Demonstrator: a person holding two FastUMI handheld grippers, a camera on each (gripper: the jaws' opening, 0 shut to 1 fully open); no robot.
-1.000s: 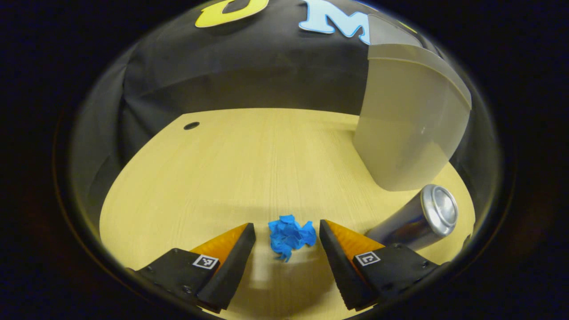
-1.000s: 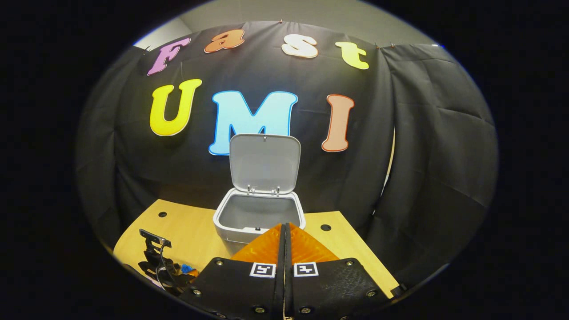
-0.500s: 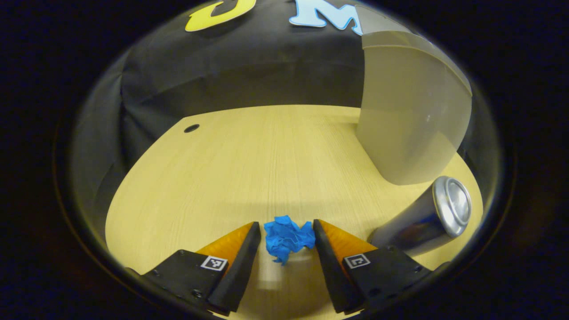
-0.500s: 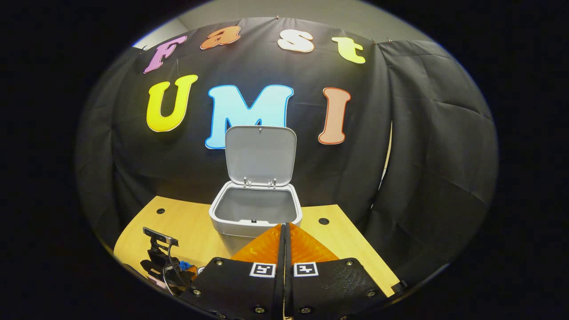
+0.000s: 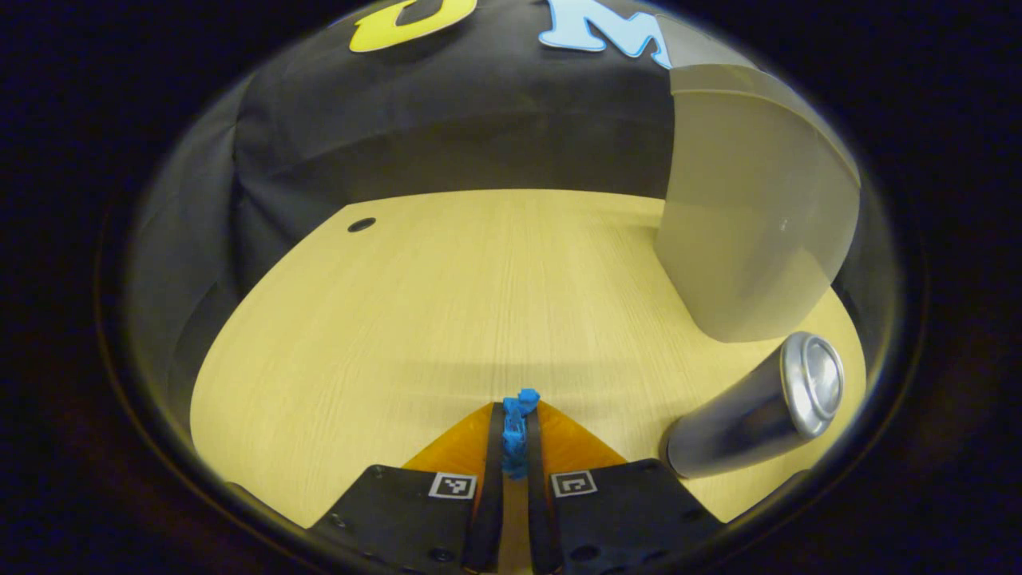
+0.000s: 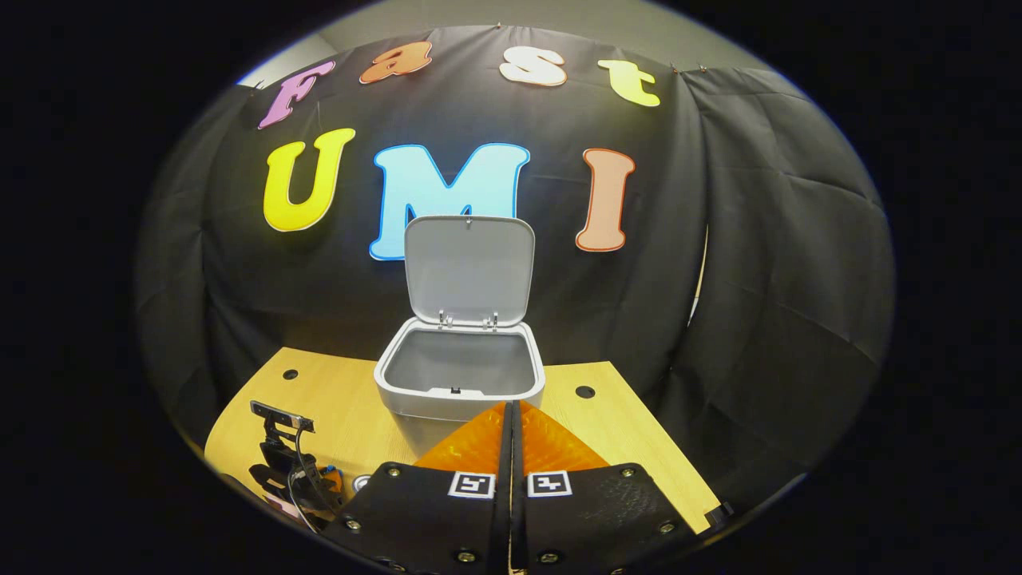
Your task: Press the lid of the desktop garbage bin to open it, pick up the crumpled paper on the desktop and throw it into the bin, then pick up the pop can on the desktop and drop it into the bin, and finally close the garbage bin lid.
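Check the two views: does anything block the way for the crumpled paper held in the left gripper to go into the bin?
Nothing visible does. The left gripper is shut on the crumpled paper; the bin stands with its lid raised and its mouth clear. The pop can lies to one side.

Crumpled paper [image 5: 515, 431] mostly hidden between fingers [image 5: 491, 471]

setting: staged recording booth, not a lived-in room.
walls: black cloth [image 6: 758, 263] hung in folds ahead of the right gripper [image 6: 511, 415], closing in back and side.
above cloth: strip of plain pale wall [image 6: 495, 16].
surface: light wood-grain desktop [image 5: 447, 303] with round cable holes [image 6: 584, 392].
furnishing: small grey lidded bin [image 6: 459, 383] beyond the right gripper's fingers, lid upright.
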